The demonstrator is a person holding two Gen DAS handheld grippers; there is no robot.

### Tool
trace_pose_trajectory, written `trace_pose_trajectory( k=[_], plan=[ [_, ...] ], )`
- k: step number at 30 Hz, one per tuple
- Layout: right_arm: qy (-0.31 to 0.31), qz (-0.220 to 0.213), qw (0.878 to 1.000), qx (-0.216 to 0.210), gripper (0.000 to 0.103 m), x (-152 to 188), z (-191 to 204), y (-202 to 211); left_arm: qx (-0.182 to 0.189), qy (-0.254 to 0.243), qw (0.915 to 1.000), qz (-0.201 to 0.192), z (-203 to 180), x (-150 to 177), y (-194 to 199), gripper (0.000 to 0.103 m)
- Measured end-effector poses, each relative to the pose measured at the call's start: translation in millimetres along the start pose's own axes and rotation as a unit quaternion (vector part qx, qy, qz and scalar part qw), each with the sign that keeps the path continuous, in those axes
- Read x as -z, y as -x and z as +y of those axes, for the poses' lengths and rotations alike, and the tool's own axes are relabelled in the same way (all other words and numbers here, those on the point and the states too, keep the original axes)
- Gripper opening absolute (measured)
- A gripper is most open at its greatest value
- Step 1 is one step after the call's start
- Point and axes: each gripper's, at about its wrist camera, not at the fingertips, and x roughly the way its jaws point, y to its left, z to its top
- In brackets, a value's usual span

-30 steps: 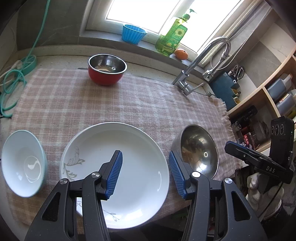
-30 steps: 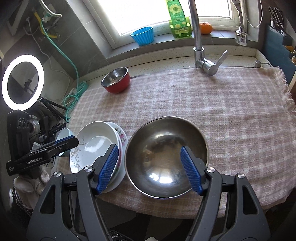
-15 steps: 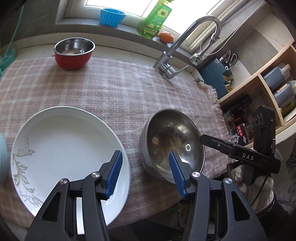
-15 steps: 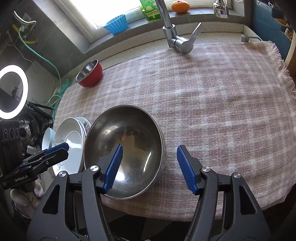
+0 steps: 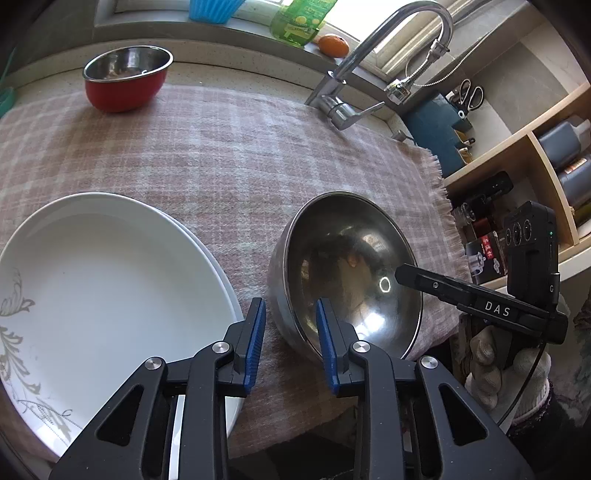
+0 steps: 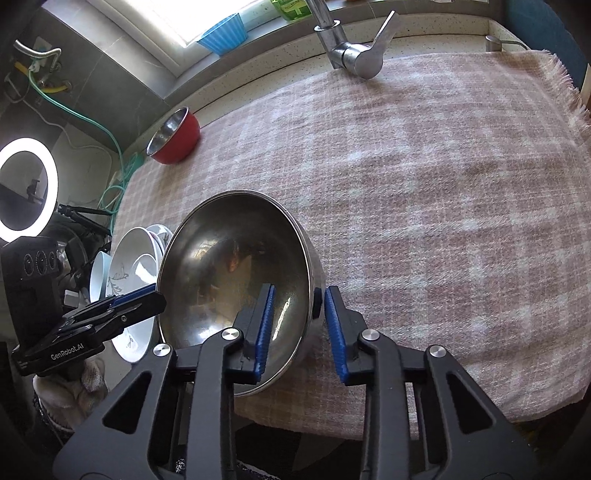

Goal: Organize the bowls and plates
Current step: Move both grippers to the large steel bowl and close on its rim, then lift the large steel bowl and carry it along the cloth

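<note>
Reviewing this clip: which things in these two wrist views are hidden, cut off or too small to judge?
- Left wrist view: large white leaf-patterned plate cut off by the left edge; what lies beneath it shows only as a rim.
- Right wrist view: stacked white plates and pale blue bowl mostly hidden behind the large steel bowl and left gripper.
- Both views: red steel-lined bowl contents too small.

Steel bowl (image 5: pixel 347 273) right of stacked plates (image 5: pixel 110 295) on cloth (image 5: pixel 240 147) — smaller bowl (image 5: pixel 125 77) far behind.

A pink plaid cloth (image 5: pixel 229 155) covers the counter — chrome faucet (image 5: pixel 373 62), orange (image 5: pixel 333 45), blue cup (image 6: pixel 221 35) behind it.
</note>
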Motion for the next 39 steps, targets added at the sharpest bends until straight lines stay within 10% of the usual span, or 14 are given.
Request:
trace_pose_trajectory(
  k=[6,39],
  plan=[
    [-0.008,0.001,1.0,0.005,0.012,0.2,-5.2,-0.1,0.005,0.003,1.0,0.007,0.4,-1.5,-6.1,0.018],
    [0.014,-0.022,1.0,0.005,0.012,-52.9,39.0,-10.8,-0.011,0.014,0.9993,-0.034,32.1,-50.6,14.2,0.014]
  ],
)
